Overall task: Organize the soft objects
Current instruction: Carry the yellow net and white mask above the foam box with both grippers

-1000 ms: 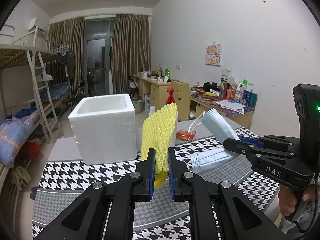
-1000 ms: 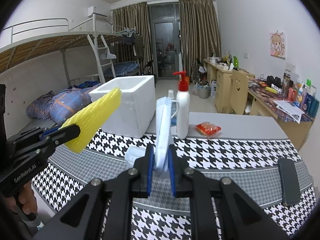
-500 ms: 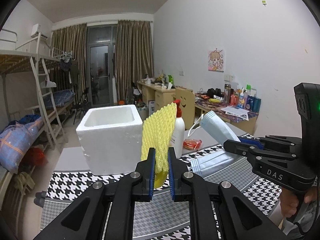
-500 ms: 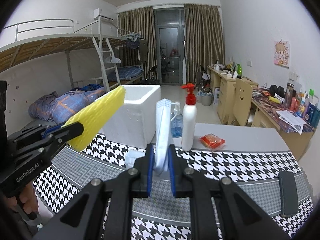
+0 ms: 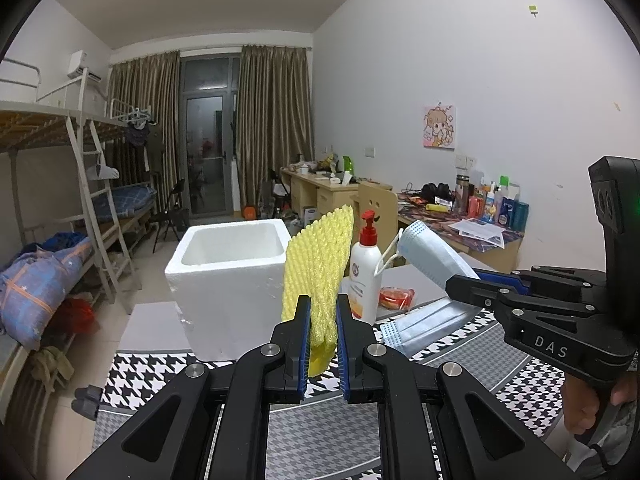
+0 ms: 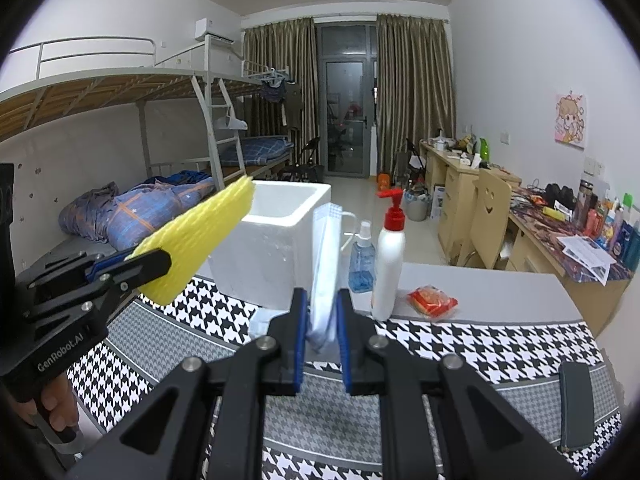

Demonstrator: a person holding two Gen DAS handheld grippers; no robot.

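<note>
In the left wrist view, the left hand-held gripper (image 5: 322, 344) is clamped tight on a yellow foam net (image 5: 318, 264), which stands upright from its blue pads, raised above the bench (image 5: 160, 364) and just in front of the white foam box (image 5: 230, 276). Right of the box stands a white pump bottle (image 5: 365, 270) with a red head, and a red snack packet (image 5: 396, 297) lies beyond it. Further right, the right hand-held gripper (image 5: 460, 280) pinches a blue face mask (image 5: 434, 254) held in the air, with another blue mask (image 5: 424, 322) lying flat on the houndstooth cloth beneath it. In the right wrist view, the right hand-held gripper (image 6: 322, 340) is nearly closed on the face mask (image 6: 326, 256), which rises upright in front of the foam box (image 6: 276, 252). Left of the box, the left hand-held gripper (image 6: 160, 258) holds the foam net (image 6: 196, 240), tilted up toward the box's rim. Right of the box stand a blue spray bottle (image 6: 362, 258) and the pump bottle (image 6: 388, 264).
</note>
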